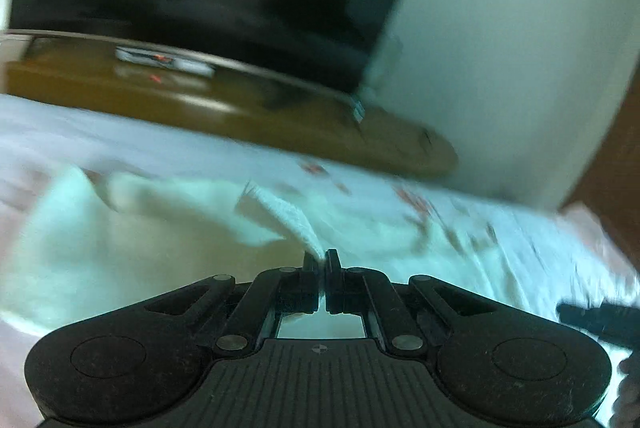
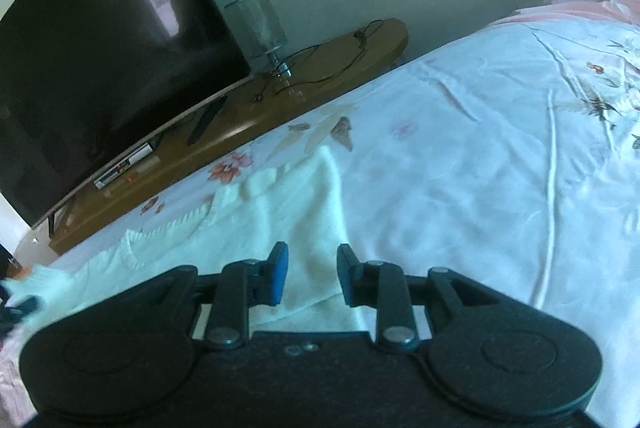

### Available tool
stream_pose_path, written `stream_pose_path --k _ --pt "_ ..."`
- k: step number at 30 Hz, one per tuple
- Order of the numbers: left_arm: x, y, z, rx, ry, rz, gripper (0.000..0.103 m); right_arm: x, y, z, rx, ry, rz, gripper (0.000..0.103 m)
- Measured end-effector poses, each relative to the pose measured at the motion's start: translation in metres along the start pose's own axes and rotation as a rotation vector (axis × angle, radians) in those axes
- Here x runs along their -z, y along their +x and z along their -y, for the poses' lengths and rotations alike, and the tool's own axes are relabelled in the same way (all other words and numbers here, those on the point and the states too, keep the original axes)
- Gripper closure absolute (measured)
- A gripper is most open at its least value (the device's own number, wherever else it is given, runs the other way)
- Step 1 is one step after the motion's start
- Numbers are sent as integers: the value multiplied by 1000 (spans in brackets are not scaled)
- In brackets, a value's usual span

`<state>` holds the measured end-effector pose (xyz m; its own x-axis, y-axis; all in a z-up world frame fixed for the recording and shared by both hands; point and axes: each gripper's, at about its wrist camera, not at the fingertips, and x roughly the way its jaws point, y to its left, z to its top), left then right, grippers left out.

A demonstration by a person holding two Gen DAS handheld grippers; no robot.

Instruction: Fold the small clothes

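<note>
On the flowered bed sheet [image 2: 480,147] the pale knitted garment [image 2: 280,211] lies spread, and my left gripper [image 1: 321,260] has its fingers pinched on an edge of it, I think to lift this part over for a fold. My right gripper [image 2: 311,268] hangs above the garment's right edge with fingers apart and holding nothing, probably so it is ready to take the next corner.

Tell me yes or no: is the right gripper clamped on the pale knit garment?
No. In the right wrist view the right gripper stands open above the pale knit garment, with nothing between its fingers.
</note>
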<state>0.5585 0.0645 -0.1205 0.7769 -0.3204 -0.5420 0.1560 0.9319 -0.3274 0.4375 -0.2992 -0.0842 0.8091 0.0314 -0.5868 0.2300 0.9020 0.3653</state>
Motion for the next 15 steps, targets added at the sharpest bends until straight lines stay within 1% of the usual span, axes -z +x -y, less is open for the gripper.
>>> stream_pose_path --k 3,4,5,6,7,8,9,10,11,13,14,15 --pt "14 34 37 3 68 -75 100 -3 -5 13 -18 12 -4 76" --pt "19 47 48 7 103 -124 99 -3 -6 16 -27 15 -7 75" --pt "24 53 60 -1 137 -133 99 -3 -8 19 -45 18 -13 74" --pt "32 43 71 -13 168 -96 72 -2 -8 21 -76 29 -20 72" --pt "36 38 79 19 184 -92 33 -1 -6 22 -103 44 -32 69" --pt "36 32 80 62 168 -85 24 0 -4 20 -123 53 -42 66" --pt "36 21 79 68 154 -52 23 2 -2 17 -151 55 -49 66" --pt "37 8 74 57 157 -29 23 4 0 11 -185 54 -56 65" --pt "37 -5 68 27 152 -15 23 5 3 5 -209 51 -68 66" --pt "38 -34 42 -45 101 19 24 10 11 -12 -269 39 -91 66" --pt "39 -47 30 -85 84 40 24 12 16 -22 -294 30 -107 66" --pt "40 -58 14 -140 74 55 24 15 22 -31 -307 22 -126 66"
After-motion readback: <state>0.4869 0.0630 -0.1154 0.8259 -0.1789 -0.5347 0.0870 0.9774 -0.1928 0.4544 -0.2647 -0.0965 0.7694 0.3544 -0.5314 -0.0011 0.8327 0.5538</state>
